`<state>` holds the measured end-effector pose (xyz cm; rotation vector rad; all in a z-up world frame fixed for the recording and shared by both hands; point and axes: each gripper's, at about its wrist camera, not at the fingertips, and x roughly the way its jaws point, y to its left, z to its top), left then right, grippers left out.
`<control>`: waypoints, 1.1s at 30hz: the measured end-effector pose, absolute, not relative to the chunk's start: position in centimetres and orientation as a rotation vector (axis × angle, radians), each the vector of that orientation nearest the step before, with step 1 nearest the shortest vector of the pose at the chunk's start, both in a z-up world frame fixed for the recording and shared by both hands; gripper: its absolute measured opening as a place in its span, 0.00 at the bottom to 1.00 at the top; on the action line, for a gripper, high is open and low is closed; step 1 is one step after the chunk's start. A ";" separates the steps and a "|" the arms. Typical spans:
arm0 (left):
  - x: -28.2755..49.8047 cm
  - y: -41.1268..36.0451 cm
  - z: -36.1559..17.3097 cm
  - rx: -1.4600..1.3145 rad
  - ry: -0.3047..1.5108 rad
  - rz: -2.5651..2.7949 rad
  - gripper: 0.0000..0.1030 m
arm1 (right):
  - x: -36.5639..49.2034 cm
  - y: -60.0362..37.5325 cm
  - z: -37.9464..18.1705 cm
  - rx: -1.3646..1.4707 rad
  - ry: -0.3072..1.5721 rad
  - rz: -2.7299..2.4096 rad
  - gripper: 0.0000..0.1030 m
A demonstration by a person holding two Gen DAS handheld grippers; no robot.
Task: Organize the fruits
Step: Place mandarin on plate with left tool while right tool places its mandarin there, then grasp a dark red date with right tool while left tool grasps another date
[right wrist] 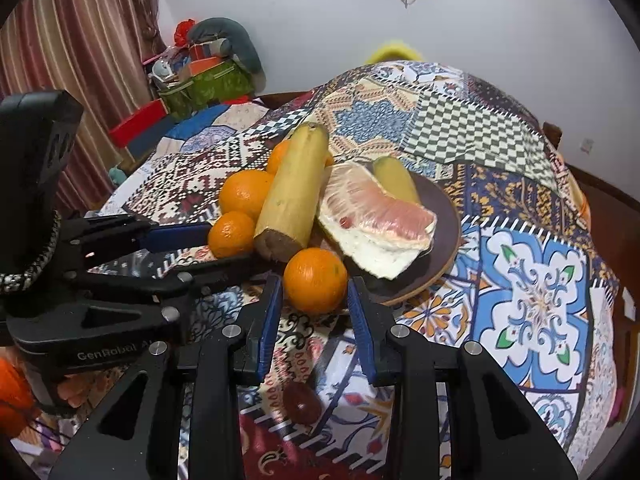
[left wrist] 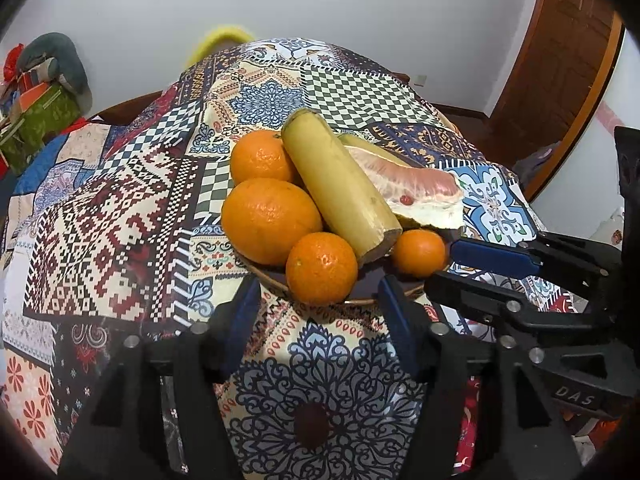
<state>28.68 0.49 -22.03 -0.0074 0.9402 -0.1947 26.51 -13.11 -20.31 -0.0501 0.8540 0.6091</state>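
1. Step: fruit gathered on brown plate (right wrist: 448, 236) near the counter's (left wrist: 120, 208) middle; placing appeared nearly done.
2. Left gripper (left wrist: 320, 300): jaws open, straddling front orange (left wrist: 321, 268) without pressing.
3. Right gripper (right wrist: 314, 304): jaws flanked small orange (right wrist: 315, 280); grip not discernible.
4. Next: withdraw gently; oranges sat at the rim.
5. Writing: "GenRobot", "DAS".

Looking along right gripper (right wrist: 314, 312), blue pads (right wrist: 269, 312) flanking an orange (right wrist: 315, 280) at plate (right wrist: 448, 240) front rim w/ slim gaps each side, not pressing. Holding on plate: long banana piece (right wrist: 294, 196) at 11, pomelo wedge (right wrist: 376, 220) at 1, short banana piece (right wrist: 396, 178) behind it, more oranges (right wrist: 244, 194) at 10. Left gripper (right wrist: 224, 246) reaching in from 9, jaws apart beside small orange (right wrist: 230, 234). Patchwork cloth (right wrist: 532, 300) lying underneath.
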 end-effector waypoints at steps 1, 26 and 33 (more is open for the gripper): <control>28.5 0.5 -22.0 0.002 0.938 -0.187 0.59 | 26.5 -13.1 -20.3 -0.045 0.857 0.614 0.30; 21.8 1.4 -24.0 0.048 1.052 -0.202 0.51 | 21.4 -15.5 -22.2 -0.150 0.898 0.561 0.30; 22.1 1.5 -24.6 0.043 1.050 -0.200 0.39 | 22.2 -14.8 -23.3 -0.122 0.927 0.587 0.30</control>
